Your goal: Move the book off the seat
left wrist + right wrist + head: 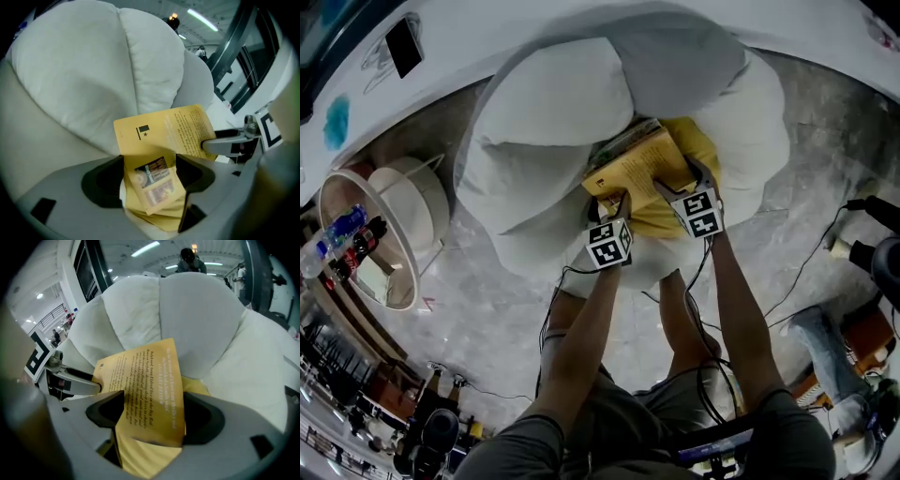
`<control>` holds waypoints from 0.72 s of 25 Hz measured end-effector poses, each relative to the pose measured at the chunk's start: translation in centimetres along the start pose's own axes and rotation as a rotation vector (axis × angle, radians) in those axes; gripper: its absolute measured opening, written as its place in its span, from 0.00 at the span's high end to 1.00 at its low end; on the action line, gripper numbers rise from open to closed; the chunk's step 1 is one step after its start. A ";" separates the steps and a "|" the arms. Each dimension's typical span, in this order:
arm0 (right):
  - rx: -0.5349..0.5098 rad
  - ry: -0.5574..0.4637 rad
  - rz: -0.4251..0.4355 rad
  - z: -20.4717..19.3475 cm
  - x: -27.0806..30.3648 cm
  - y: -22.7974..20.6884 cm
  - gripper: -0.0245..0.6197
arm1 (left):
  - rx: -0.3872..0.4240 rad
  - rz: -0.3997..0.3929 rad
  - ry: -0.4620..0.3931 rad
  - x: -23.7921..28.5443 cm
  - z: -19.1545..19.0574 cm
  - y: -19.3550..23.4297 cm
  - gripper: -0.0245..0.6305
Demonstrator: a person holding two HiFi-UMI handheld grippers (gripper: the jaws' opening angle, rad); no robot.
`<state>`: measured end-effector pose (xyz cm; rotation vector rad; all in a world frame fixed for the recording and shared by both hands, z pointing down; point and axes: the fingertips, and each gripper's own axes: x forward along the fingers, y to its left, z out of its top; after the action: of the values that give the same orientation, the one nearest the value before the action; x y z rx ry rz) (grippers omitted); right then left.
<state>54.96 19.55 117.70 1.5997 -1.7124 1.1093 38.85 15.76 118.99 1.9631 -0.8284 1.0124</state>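
A yellow paperback book (639, 167) lies tilted on a yellow cushion (701, 141) in the white petal-shaped chair (553, 103). Both grippers meet the book's near edge side by side. My left gripper (612, 199) has the book's corner (154, 183) wedged between its jaws, and the pads press on it. My right gripper (680, 178) stands at its widest, with the book's printed cover (150, 385) between the jaws. The left gripper view shows a right gripper finger (225, 143) lying on the cover. The right gripper view shows a left gripper finger (77, 380) at the book's edge.
The chair's tall white cushions (197, 310) rise behind and beside the book. A round white side table (370, 234) with bottles (342, 239) stands left on the marble floor. Cables (806, 262) trail to the right, near another person's leg (830, 361).
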 end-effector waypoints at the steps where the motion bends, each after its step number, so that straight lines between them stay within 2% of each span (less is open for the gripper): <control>1: 0.004 -0.010 -0.009 0.5 -0.7 0.1 0.36 | -0.003 -0.007 -0.016 -0.7 0.8 -0.2 0.44; 5: 0.062 -0.072 -0.056 3.8 -4.7 0.8 0.36 | 0.050 -0.039 -0.091 -4.4 5.5 -1.5 0.44; 9: 0.114 -0.179 -0.120 9.0 -9.8 1.8 0.36 | 0.114 -0.069 -0.198 -9.4 11.6 -3.2 0.44; 13: 0.103 -0.287 -0.191 16.1 -15.6 3.0 0.36 | 0.153 -0.088 -0.318 -15.3 18.4 -4.9 0.44; 18: 0.079 -0.439 -0.210 26.6 -24.6 5.7 0.36 | 0.220 -0.100 -0.475 -25.9 27.5 -7.4 0.44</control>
<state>56.81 9.90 82.38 2.1389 -1.7223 0.7697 42.51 1.29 83.50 2.4589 -0.8862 0.6018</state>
